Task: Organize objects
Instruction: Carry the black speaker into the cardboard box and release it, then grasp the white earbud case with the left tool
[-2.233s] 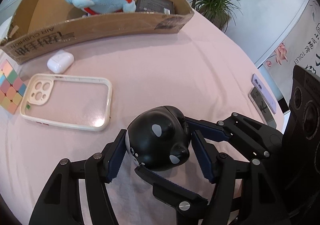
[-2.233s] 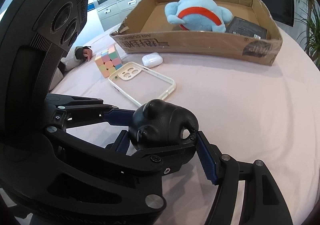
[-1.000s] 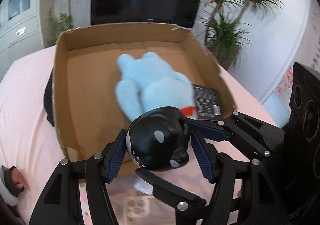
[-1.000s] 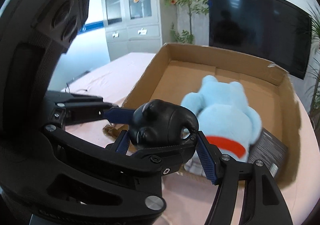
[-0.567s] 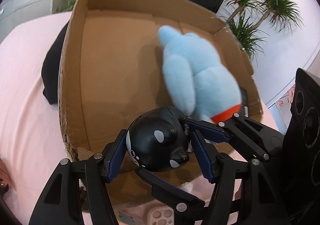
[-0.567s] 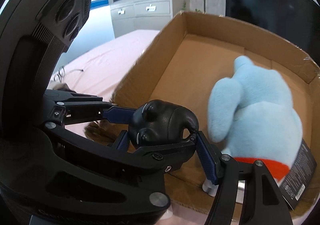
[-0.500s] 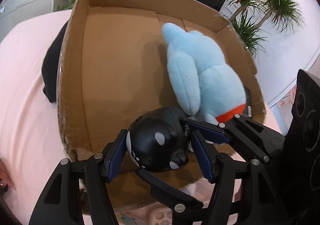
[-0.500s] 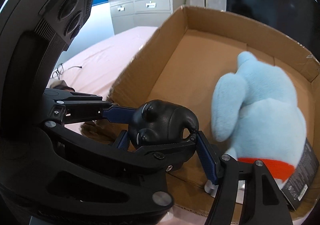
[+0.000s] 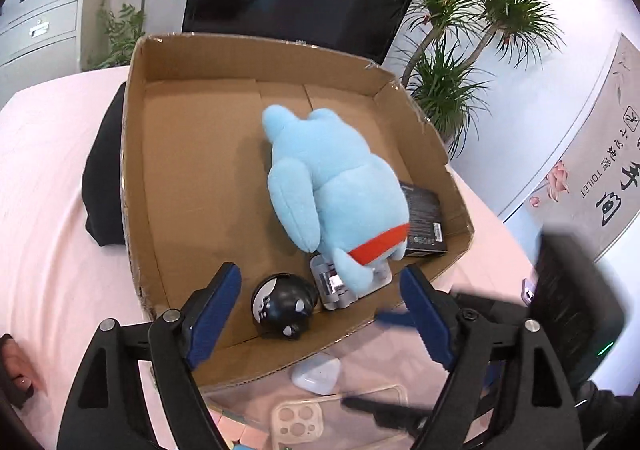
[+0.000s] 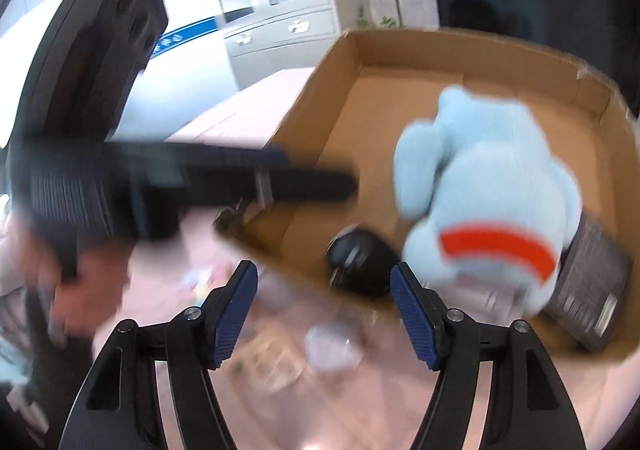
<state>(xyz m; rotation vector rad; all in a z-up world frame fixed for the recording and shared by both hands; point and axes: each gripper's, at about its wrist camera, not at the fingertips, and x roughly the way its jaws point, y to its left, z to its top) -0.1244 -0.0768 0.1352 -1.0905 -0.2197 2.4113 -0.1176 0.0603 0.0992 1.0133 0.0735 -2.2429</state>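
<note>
The black orca toy (image 9: 282,306) lies in the near corner of the cardboard box (image 9: 132,186), next to a blue plush (image 9: 340,186). My left gripper (image 9: 320,306) is open and empty above the box's near wall. My right gripper (image 10: 324,306) is open and empty too, above the same wall; its view is blurred. The orca toy (image 10: 358,270), the plush (image 10: 488,186) and the box (image 10: 320,106) also show there.
In the box lie a black packet (image 9: 424,222) and a small clear case (image 9: 344,286). On the pink cloth in front sit a white earbud case (image 9: 316,374) and a clear phone case (image 9: 296,422). A black cloth (image 9: 100,186) lies left of the box.
Both grippers held the orca toy over the box; both have opened and the toy now lies in the box's near corner. The grippers have pulled back and apart.
</note>
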